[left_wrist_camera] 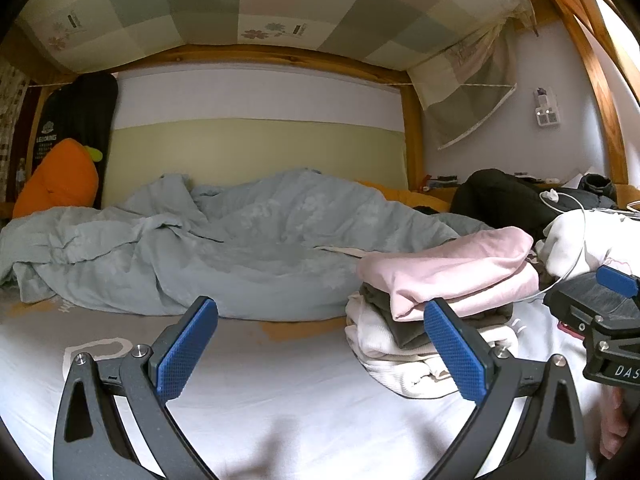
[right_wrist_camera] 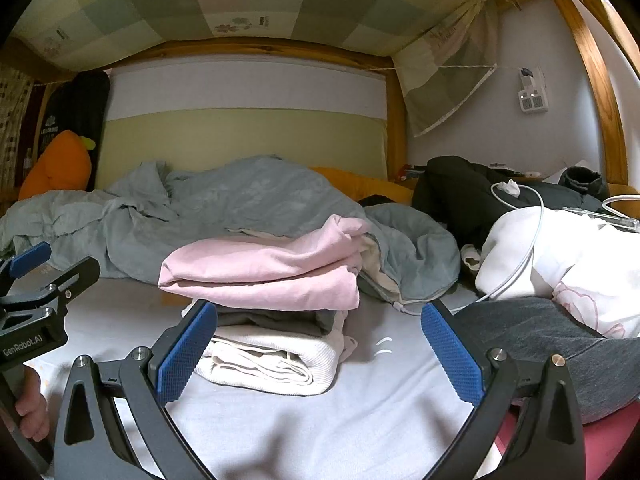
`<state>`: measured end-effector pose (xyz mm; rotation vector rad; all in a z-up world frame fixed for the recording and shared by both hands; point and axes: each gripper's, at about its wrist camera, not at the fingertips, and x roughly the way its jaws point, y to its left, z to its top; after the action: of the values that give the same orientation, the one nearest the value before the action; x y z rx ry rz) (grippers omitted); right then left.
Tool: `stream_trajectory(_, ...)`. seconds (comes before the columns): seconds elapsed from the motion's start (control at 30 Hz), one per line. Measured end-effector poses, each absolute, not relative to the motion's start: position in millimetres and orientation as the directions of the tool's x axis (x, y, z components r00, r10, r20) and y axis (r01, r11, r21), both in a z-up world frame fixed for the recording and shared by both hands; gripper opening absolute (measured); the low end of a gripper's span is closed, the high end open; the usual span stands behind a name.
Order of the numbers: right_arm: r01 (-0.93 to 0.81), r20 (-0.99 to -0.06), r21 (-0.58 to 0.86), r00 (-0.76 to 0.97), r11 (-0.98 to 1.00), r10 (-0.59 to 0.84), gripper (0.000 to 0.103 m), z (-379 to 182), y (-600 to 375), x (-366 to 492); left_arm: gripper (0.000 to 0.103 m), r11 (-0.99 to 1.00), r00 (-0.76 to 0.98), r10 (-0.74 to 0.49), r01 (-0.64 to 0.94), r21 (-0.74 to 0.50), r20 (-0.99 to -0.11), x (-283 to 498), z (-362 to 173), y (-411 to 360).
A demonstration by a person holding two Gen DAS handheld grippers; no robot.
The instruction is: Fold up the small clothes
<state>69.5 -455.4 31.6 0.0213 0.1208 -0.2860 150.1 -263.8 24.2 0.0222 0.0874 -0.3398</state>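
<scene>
My left gripper stood wide and empty over the white bedsheet; my right gripper gaped as wide, holding nothing. Just ahead of it sat the stack of folded clothes: a pink garment on top, grey beneath, white lowest. Behind lay a rumpled grey-blue duvet.

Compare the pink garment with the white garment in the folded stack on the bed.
The pink garment lies on top of the stack; the white garment lies at the bottom on the sheet. The pink looks smooth, the white ribbed. Both are folded flat, with a dark grey garment between them.
</scene>
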Motion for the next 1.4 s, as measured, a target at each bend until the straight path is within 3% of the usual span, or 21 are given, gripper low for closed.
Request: stream_trajectory(1.4,0.283,-0.141,0.014,0.950,0.959,-0.279,0.102,29.8,-458.4,71.2,0.103,0.938,0.936,-0.338,0.343,0.043,-0.097,148.4,23.7,-270.6)
